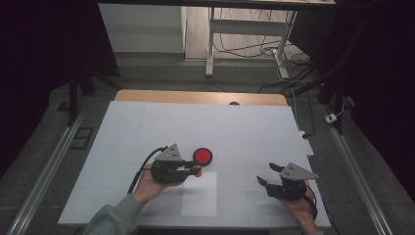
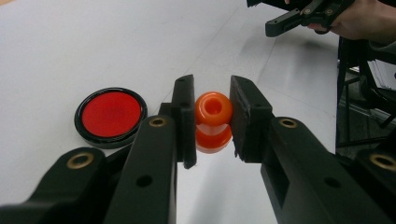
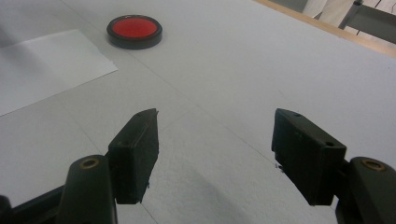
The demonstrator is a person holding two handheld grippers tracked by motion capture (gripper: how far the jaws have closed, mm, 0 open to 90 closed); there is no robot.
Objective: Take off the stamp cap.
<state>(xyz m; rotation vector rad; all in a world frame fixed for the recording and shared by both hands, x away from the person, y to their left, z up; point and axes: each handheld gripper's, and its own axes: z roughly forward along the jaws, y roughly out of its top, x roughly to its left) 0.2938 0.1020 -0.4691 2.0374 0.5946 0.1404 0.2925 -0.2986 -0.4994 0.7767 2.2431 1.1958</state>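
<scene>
My left gripper (image 2: 212,119) is shut on a small orange spool-shaped piece (image 2: 213,122), which sits upright between the two pads with its hollow top showing. In the high view the left gripper (image 1: 195,171) lies left of centre, pointing right, with the orange piece (image 1: 196,172) at its tips. A red disc with a black rim (image 1: 202,156) lies flat on the table just beyond those tips, and it appears again as the red disc (image 2: 110,115) and the red disc (image 3: 134,31). My right gripper (image 3: 215,140) stands open over bare table, with nothing between its jaws.
A white paper sheet (image 1: 199,196) lies on the pale mat (image 1: 147,127) near the front edge, between the two hands. The right gripper (image 1: 265,173) rests at the front right. A wooden table edge (image 1: 200,96) runs along the back; cables and desk legs stand beyond.
</scene>
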